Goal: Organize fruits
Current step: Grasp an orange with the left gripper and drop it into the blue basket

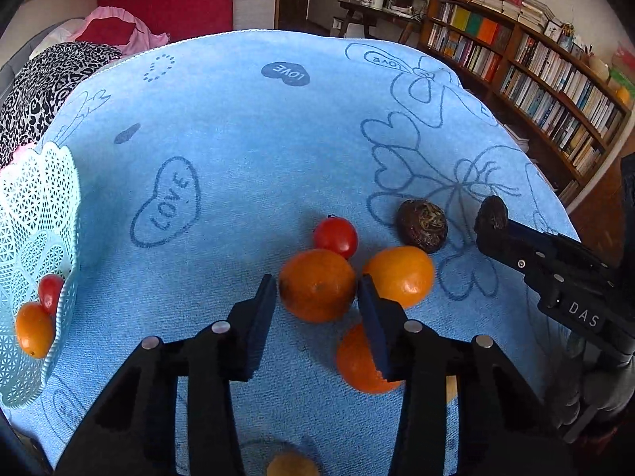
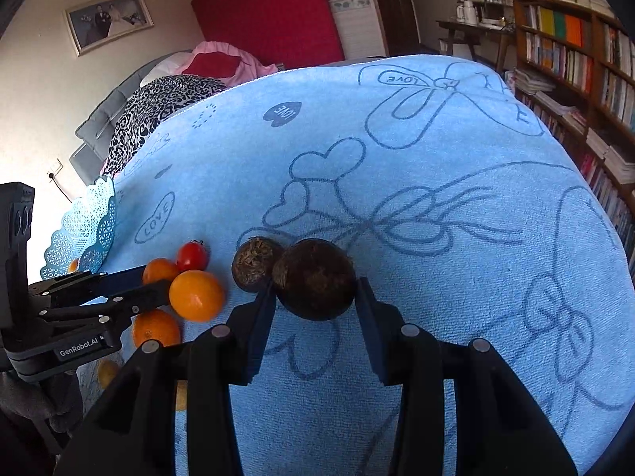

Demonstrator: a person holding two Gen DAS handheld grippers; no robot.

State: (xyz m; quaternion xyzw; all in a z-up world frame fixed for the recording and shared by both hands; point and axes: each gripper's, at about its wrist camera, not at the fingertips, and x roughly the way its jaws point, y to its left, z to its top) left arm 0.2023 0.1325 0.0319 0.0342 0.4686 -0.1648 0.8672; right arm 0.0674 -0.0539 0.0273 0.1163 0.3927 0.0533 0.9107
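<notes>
My left gripper (image 1: 318, 279) is shut on an orange (image 1: 317, 293) that rests on the blue towel (image 1: 246, 127), with a pad against each side. Close around it lie a red tomato (image 1: 335, 236), a second orange (image 1: 401, 275) and a third orange (image 1: 355, 361), half hidden by my finger. My right gripper (image 2: 316, 282) is shut on a dark brown round fruit (image 2: 313, 273). Beside that lies another dark fruit (image 2: 254, 263) with a dried top. At the left stands a pale blue lattice basket (image 1: 39, 206) holding an orange (image 1: 33, 331) and a tomato (image 1: 50, 291).
A yellowish fruit (image 1: 291, 465) shows at the near edge between my left fingers. The towel-covered table drops off toward a bookshelf (image 1: 547, 91) on the right. A sofa with leopard-print cloth (image 1: 35, 83) sits behind the basket. The towel's far half is bare.
</notes>
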